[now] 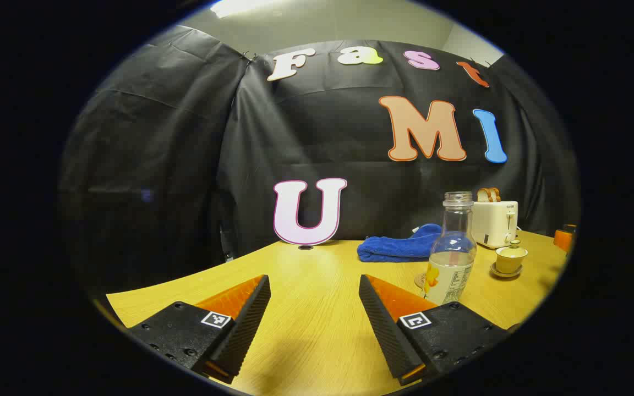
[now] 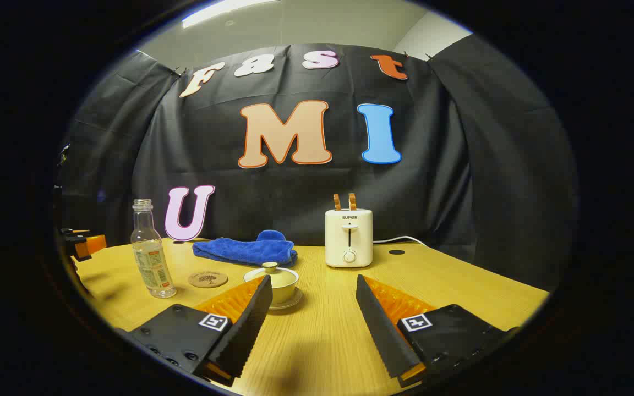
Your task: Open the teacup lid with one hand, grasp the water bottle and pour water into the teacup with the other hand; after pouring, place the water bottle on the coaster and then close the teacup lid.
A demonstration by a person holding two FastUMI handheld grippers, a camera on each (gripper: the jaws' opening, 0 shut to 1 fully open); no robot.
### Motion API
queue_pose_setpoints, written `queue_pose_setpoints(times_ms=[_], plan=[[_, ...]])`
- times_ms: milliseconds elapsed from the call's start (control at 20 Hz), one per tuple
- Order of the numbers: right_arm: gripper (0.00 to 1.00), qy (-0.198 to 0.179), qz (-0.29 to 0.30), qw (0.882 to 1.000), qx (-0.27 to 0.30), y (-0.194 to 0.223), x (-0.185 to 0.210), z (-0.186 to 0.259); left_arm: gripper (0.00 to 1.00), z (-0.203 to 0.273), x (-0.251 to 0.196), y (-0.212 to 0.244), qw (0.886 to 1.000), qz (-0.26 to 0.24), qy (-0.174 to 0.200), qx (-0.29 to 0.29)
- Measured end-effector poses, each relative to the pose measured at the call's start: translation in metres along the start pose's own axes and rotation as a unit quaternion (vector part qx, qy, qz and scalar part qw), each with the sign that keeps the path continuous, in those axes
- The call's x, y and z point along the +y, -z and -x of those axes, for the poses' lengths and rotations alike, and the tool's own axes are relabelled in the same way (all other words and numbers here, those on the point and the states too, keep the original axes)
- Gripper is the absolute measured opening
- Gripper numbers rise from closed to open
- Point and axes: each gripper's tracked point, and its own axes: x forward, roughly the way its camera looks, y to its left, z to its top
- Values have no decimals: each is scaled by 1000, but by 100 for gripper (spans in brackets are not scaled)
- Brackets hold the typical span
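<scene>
A clear water bottle (image 1: 452,250) with no cap stands upright on the wooden table (image 1: 317,308), just right of my open left gripper (image 1: 314,286); its lower part holds liquid. The same bottle (image 2: 151,253) appears at the left in the right gripper view. A pale lidded teacup (image 2: 274,281) on a saucer sits just ahead of my open right gripper (image 2: 312,286), partly behind the left finger. A round brown coaster (image 2: 208,279) lies between bottle and teacup. The teacup (image 1: 509,258) with its lid on is also at the far right in the left gripper view. The left gripper (image 2: 83,242) shows at the far left edge.
A blue cloth (image 2: 248,248) lies bunched at the back of the table. A white toaster (image 2: 349,236) holding two slices of toast stands behind the teacup, its cord trailing right. An orange object (image 1: 563,237) sits at the far right edge.
</scene>
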Motion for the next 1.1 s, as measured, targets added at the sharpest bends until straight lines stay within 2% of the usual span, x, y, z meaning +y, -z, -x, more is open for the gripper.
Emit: queue_pose_setpoints(times_ms=[100, 200, 300, 350, 400, 900, 950, 1000, 1050, 1100], plan=[[97, 0, 0, 1000, 0, 0, 0, 1, 95, 0, 0, 1, 1000, 0, 0, 1], [94, 0, 0, 1000, 0, 0, 0, 0, 95, 0, 0, 1, 1000, 0, 0, 0], [97, 0, 0, 1000, 0, 0, 0, 0, 95, 0, 0, 0, 1000, 0, 0, -1], [94, 0, 0, 1000, 0, 0, 0, 0, 94, -1, 0, 1, 1000, 0, 0, -1], [97, 0, 0, 1000, 0, 1, 0, 0, 95, -1, 0, 1, 1000, 1, 0, 1], [97, 0, 0, 1000, 0, 0, 0, 1, 94, -1, 1, 2, 1000, 2, 0, 0], [94, 0, 0, 1000, 1, 0, 0, 0, 94, 0, 0, 2, 1000, 1, 0, 0], [97, 0, 0, 1000, 0, 0, 0, 0, 94, 0, 0, 2, 1000, 1, 0, 0], [94, 0, 0, 1000, 0, 0, 0, 0, 94, 0, 0, 1, 1000, 1, 0, 0], [97, 0, 0, 1000, 0, 0, 0, 0, 94, -1, -1, 1, 1000, 1, 1, -1]])
